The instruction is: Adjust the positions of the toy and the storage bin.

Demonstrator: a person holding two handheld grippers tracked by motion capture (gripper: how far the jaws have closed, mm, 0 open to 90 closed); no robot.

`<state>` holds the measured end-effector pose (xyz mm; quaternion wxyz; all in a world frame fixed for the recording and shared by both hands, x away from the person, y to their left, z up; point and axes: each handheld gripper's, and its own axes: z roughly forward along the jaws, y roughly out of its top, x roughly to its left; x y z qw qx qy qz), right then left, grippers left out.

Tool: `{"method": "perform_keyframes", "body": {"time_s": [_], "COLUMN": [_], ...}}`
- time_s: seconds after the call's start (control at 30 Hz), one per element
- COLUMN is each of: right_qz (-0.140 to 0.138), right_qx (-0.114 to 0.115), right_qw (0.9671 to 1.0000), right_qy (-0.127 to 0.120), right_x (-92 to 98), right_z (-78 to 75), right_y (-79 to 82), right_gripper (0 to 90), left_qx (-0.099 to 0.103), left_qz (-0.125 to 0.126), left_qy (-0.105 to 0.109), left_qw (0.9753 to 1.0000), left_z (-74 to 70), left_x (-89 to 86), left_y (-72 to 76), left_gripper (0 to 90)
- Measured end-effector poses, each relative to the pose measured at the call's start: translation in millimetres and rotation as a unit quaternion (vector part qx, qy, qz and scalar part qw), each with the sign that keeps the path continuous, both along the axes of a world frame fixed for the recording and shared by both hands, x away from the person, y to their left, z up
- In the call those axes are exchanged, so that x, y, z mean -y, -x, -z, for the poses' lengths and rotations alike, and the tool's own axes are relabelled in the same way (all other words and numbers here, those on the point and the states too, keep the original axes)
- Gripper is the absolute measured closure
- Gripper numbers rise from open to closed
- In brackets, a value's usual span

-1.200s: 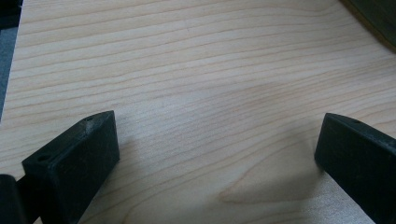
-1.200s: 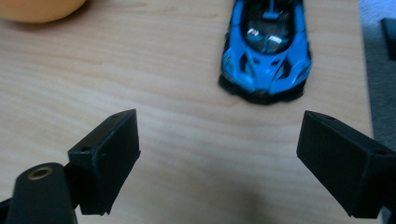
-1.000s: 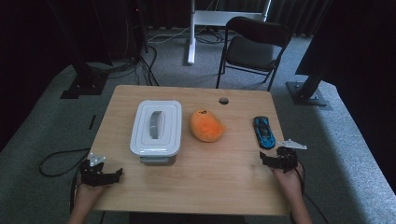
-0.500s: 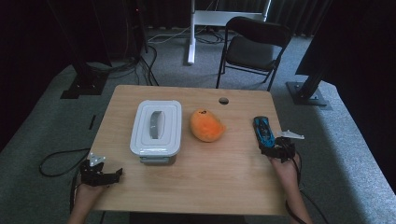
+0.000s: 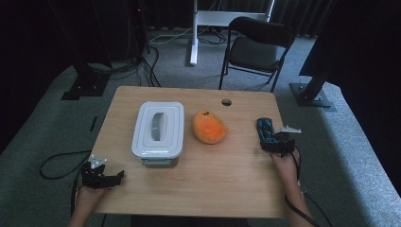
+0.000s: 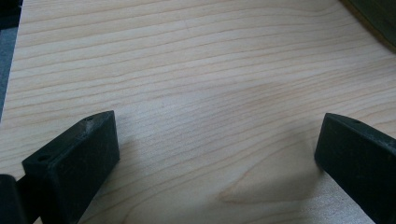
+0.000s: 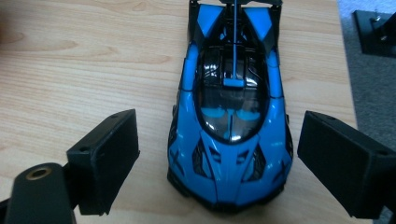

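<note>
A blue and black toy car point(image 5: 265, 130) point(image 7: 231, 112) lies near the table's right edge, lengthwise front to back. My right gripper point(image 5: 275, 144) point(image 7: 219, 163) stands open at the car's near end, one jaw on each side of it without touching. My left gripper point(image 5: 106, 178) point(image 6: 217, 154) rests open at the table's front left corner, with bare wood between its jaws. A white lidded box point(image 5: 158, 127) sits left of centre. Just right of the box lies an orange plush toy point(image 5: 208, 126).
The wooden table point(image 5: 208, 179) has a small round hole point(image 5: 226, 102) near its back edge. A black folding chair point(image 5: 255, 49) stands behind the table. Cables point(image 5: 56, 163) trail on the carpet at the left. Dark stand bases sit at both back corners.
My right gripper has moved forward along the table's right side and now straddles the near end of the toy car. The left gripper has stayed in place.
</note>
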<state>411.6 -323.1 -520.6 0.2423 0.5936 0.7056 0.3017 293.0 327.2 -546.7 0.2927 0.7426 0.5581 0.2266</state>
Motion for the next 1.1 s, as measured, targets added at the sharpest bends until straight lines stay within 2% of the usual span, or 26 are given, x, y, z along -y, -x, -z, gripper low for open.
{"method": "perform_keyframes", "body": {"time_s": [0.1,0.37,0.5,0.87,1.1], "right_qz": [0.008,0.001,0.009,0.016,0.025], "right_qx": [0.005,-0.007,-0.014,-0.037,-0.044], "right_qw": [1.0,1.0,0.9998,0.9992,0.9987], "right_qy": [-0.001,0.004,0.012,0.009,0.003], "right_x": [1.5,-3.1,-2.8,-1.0,1.7], "right_z": [-1.5,-0.7,2.5,8.2,14.8], "right_y": [-8.4,-25.3,-35.4,-51.4,-53.8], "right_gripper": [12.1,12.3,12.8,13.3,14.7], "left_qx": [0.0,0.0,0.0,0.0,0.0], "left_qz": [0.0,0.0,0.0,0.0,0.0], "left_qy": [0.0,0.0,0.0,0.0,0.0], "left_qw": [1.0,1.0,1.0,1.0,1.0], "left_z": [0.0,0.0,0.0,0.0,0.0], "left_x": [0.0,0.0,0.0,0.0,0.1], "left_y": [0.0,0.0,0.0,0.0,0.0], "left_gripper": [0.3,0.3,0.3,0.3,0.3]}}
